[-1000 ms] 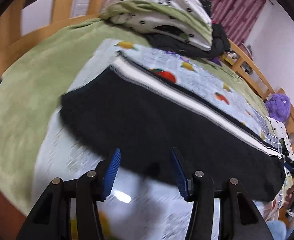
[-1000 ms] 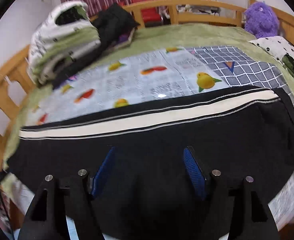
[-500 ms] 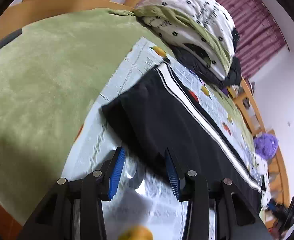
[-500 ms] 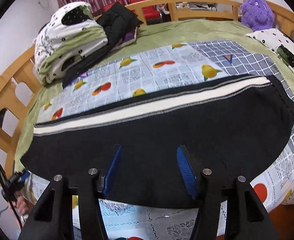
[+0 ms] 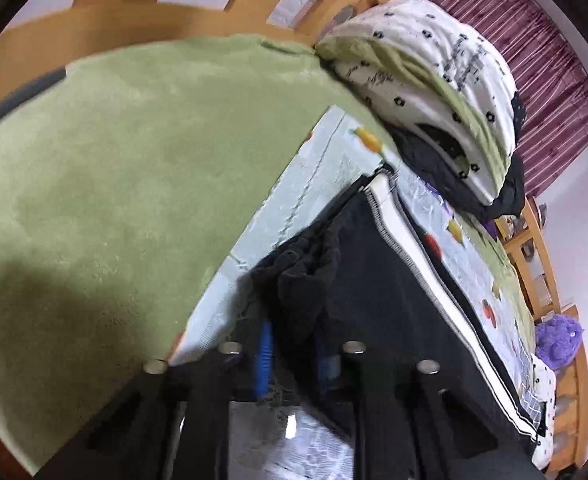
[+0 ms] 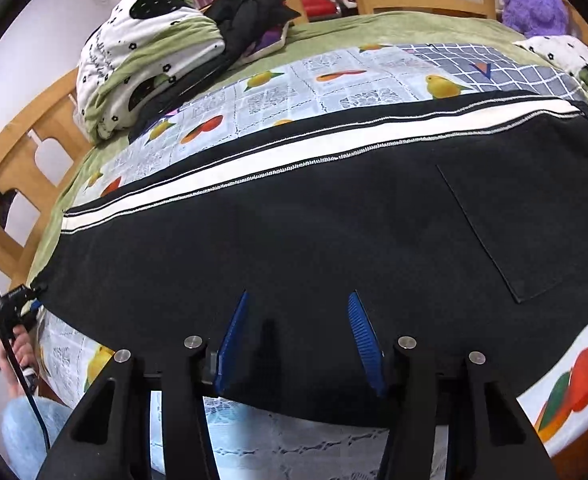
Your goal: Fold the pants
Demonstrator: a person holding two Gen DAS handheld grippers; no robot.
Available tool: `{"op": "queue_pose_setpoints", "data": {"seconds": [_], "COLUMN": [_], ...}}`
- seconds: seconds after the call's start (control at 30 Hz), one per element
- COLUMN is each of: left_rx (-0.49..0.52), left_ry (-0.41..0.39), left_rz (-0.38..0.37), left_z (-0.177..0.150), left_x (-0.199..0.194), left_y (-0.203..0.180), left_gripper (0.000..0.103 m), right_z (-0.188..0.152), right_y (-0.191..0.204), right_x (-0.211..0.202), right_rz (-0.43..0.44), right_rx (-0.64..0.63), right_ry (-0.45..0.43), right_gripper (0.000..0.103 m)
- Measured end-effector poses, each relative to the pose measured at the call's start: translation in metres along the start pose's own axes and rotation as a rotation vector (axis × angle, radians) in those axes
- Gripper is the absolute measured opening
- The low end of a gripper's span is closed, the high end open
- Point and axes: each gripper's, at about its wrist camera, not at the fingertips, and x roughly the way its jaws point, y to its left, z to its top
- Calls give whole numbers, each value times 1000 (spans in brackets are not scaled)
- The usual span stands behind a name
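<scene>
Clamping: left tool point(image 5: 290, 356) closed on bunched pants point(image 6: 294, 232) cuff, pads half hidden | right tool point(image 6: 297, 344) apart over fabric.

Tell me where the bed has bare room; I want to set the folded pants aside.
Bare green blanket lies between the wooden headboard and the fruit-print sheet, left of the black pants. The corner with the rolled quilt and dark clothes is crowded.

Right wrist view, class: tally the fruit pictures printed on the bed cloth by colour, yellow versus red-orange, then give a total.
Yellow fruit: 4 —
Red-orange fruit: 4 —
Total: 8. Others may lie hidden under the black pants.
</scene>
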Motion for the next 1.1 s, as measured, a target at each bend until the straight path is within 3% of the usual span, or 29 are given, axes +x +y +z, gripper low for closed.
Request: {"op": "queue_pose_setpoints", "data": {"seconds": [0.2, 0.33, 0.5, 0.67, 0.87, 0.97, 1.1], "left_rx": [204, 395, 676, 805, 833, 838, 845], "left_ry": [-123, -177, -202, -128, 105, 228, 238], "left_rz": [112, 92, 1, -109, -235, -240, -247], "left_z": [5, -2, -63, -161, -279, -312, -308], "left_x": [-47, -78, -97, -77, -31, -15, -28], "left_y": [-75, -153, -267, -338, -361, -352, -336], "left_gripper": [12, 12, 11, 11, 11, 12, 23], "right_z": [1, -1, -6, -20, -41, -43, -49], "right_y": [-13, -28, -52, -77, -127, -129, -119], "right_x": [-12, -24, -46, -62, -70, -72, -57], "right_rz": [37, 44, 46, -14, 7, 28, 19], "right_rx": [9, 2, 23, 25, 183, 152, 69], "right_ry": [-39, -64, -112, -152, -155, -159, -121], "right_gripper": [51, 51, 51, 51, 52, 52, 52]}}
